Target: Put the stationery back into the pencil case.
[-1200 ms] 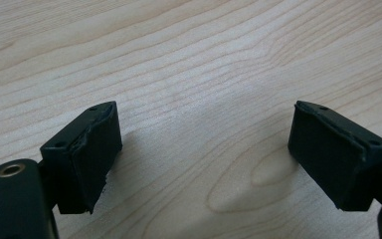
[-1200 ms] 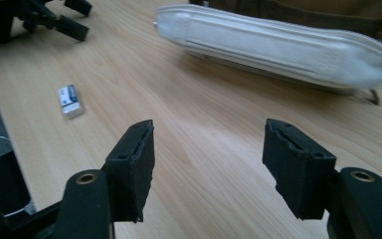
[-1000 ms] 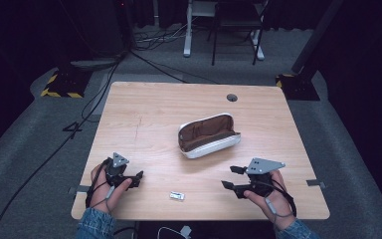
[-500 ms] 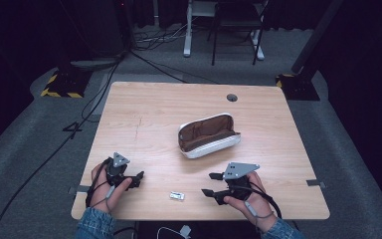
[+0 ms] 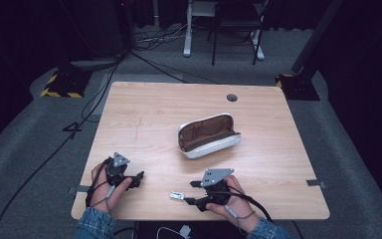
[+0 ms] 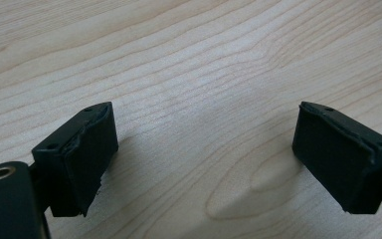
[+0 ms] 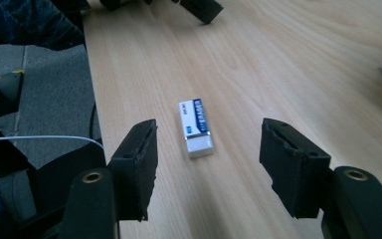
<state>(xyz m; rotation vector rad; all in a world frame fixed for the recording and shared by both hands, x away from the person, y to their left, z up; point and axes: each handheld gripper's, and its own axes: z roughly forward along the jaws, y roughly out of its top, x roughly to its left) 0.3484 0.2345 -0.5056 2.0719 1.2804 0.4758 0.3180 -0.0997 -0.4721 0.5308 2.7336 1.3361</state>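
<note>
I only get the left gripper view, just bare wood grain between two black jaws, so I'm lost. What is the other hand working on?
Observer: The right gripper points at a small white eraser with a blue sleeve lying flat near the table's front edge.
Operator: Is it gripped yet?
Observer: No. Its jaws have just been closing, but both pads stand clear of the eraser, which lies ahead of them.
Operator: Anything else on the table?
Observer: A white zip pencil case with a brown lining lies open near the middle of the light wooden table.
Operator: Where am I relative to that eraser?
Observer: The left gripper rests open to its left in the high view.
</note>
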